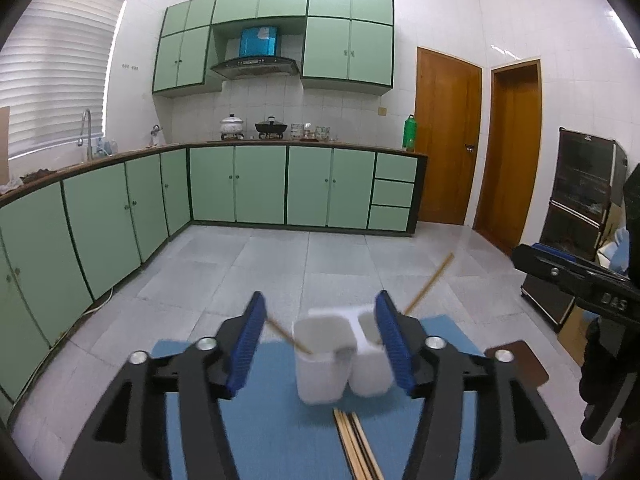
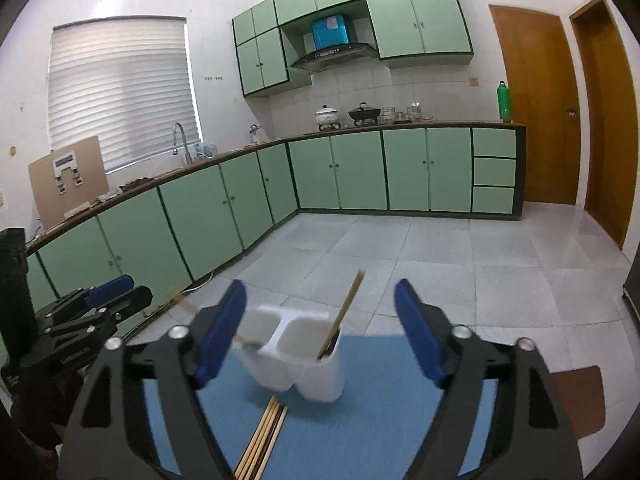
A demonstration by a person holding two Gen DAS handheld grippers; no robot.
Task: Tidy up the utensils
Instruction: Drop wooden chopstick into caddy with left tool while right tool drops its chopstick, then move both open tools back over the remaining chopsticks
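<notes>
1. The white two-cup holder (image 1: 344, 356) sits on the blue mat (image 2: 380, 420), one chopstick (image 2: 344, 312) in each cup.
2. Left gripper (image 1: 320, 344) and right gripper (image 2: 320, 328) are both spread wide, nothing held.
3. Loose chopsticks (image 1: 356, 444) near the holder should probably be pinched mid-length, one at a time.

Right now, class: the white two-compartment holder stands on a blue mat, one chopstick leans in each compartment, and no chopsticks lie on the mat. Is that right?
Not quite. A bundle of chopsticks lies on the blue mat in front of the white holder, as the right wrist view shows. The rest stands.
</notes>
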